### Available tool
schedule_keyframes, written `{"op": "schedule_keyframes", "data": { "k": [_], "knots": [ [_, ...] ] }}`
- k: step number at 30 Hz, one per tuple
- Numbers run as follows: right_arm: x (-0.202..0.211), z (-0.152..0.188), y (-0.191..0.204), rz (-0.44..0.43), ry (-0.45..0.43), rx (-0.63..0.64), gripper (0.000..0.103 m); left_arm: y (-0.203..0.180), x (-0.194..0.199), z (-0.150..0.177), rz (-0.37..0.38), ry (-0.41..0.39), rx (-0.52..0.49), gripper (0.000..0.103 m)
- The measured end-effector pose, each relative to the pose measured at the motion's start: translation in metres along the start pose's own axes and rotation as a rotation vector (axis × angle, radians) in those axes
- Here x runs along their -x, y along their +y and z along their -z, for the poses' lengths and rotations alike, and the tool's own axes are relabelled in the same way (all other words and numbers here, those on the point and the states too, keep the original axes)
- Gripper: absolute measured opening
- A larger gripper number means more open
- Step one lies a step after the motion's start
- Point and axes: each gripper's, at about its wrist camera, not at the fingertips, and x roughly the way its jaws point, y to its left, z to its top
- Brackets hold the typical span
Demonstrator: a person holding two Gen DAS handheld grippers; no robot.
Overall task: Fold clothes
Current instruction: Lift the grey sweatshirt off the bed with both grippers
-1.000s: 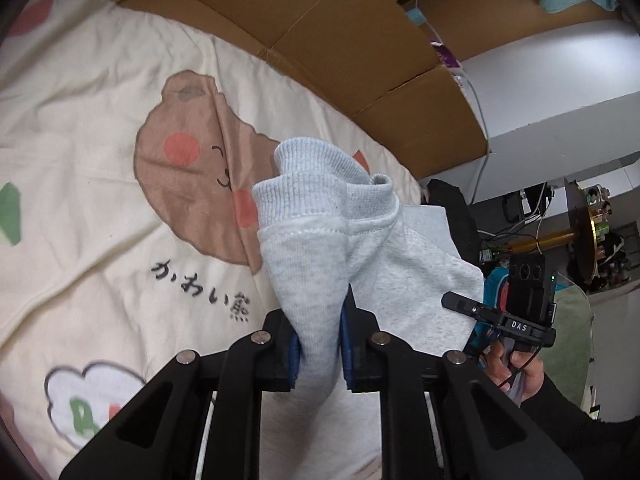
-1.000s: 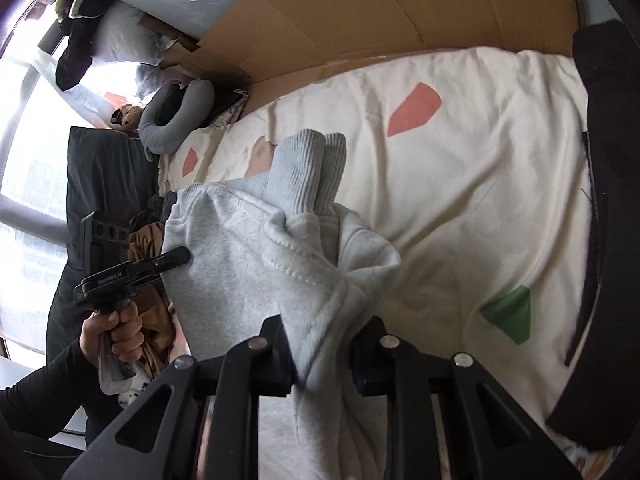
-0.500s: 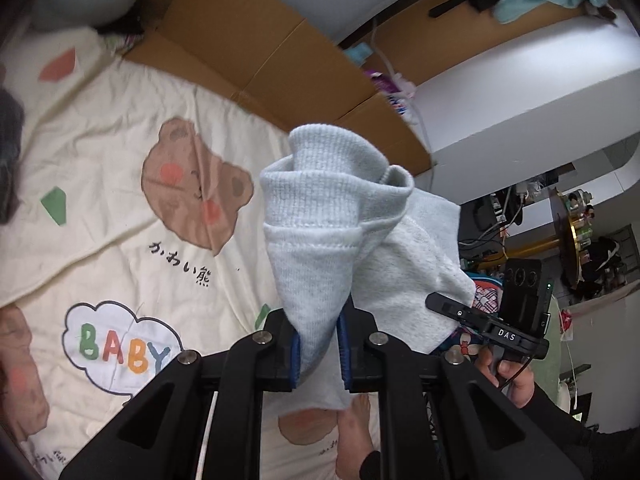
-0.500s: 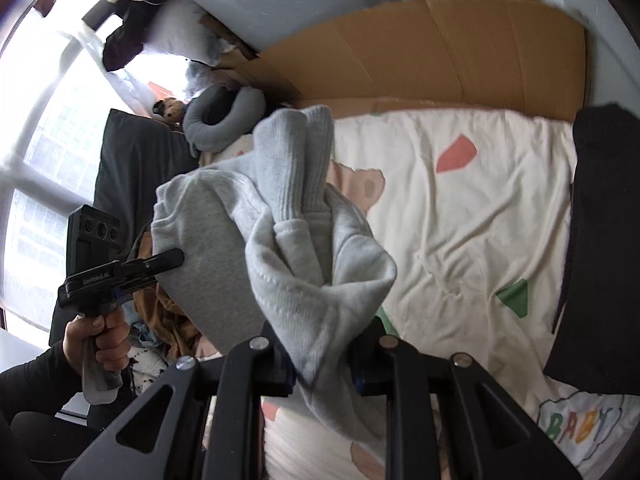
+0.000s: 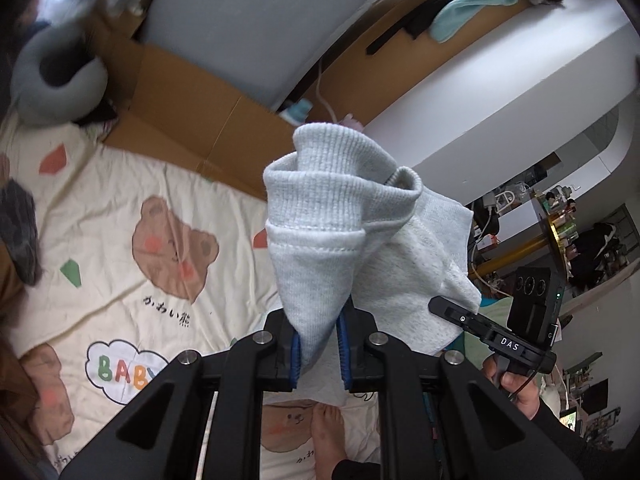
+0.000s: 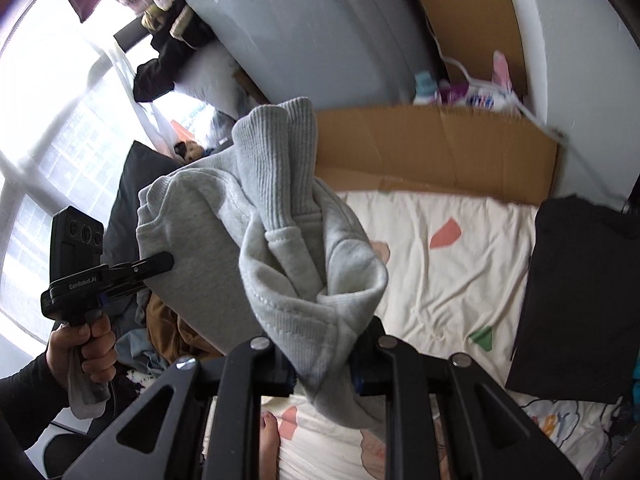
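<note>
Left wrist view: the left gripper (image 5: pixel 318 354) occupies the lower centre of the frame. Its blue-padded fingers (image 5: pixel 295 354) are clenched on a bunched fold of the light grey fleece sweatshirt (image 5: pixel 320 248). The garment's ribbed cuff stands above the fingers at frame centre; the remaining fabric spreads toward the right of the frame, clear of the bed.

At the right edge of the same view, the right gripper (image 5: pixel 444 306) is seen from the side, its black handle held in the person's hand (image 5: pixel 516 384). Its tips meet the edge of the sweatshirt.

Right wrist view: the right gripper (image 6: pixel 324 372) sits at the lower centre. Its fingers (image 6: pixel 362 376) grasp a thick gathered section of the same sweatshirt (image 6: pixel 280 240), with two ribbed bands standing upright above the grip. At the left of the frame, the left gripper (image 6: pixel 160 266) meets the far edge of the garment, held by the other hand (image 6: pixel 86 344) in a black sleeve.

The cream bed cover printed with brown bears and coloured shapes (image 5: pixel 120 216) lies below the garment. A flattened brown cardboard sheet (image 6: pixel 440 148) runs along its far edge. A black garment (image 6: pixel 580 292) lies on the cover at the right of the right wrist view. A grey ring-shaped neck pillow (image 5: pixel 56 84) rests at the upper left of the left wrist view. A bare foot (image 5: pixel 326 436) is visible at the bottom centre of the left wrist view.
</note>
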Motion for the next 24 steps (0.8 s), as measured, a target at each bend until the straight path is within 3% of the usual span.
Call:
{"op": "schedule_keyframes", "data": {
  "k": [24],
  "knots": [
    [0.140, -0.040, 0.089, 0.028, -0.130, 0.070, 0.018, -0.099, 0.119, -0.019, 0.035, -0.091, -0.048, 0.013]
  ]
}}
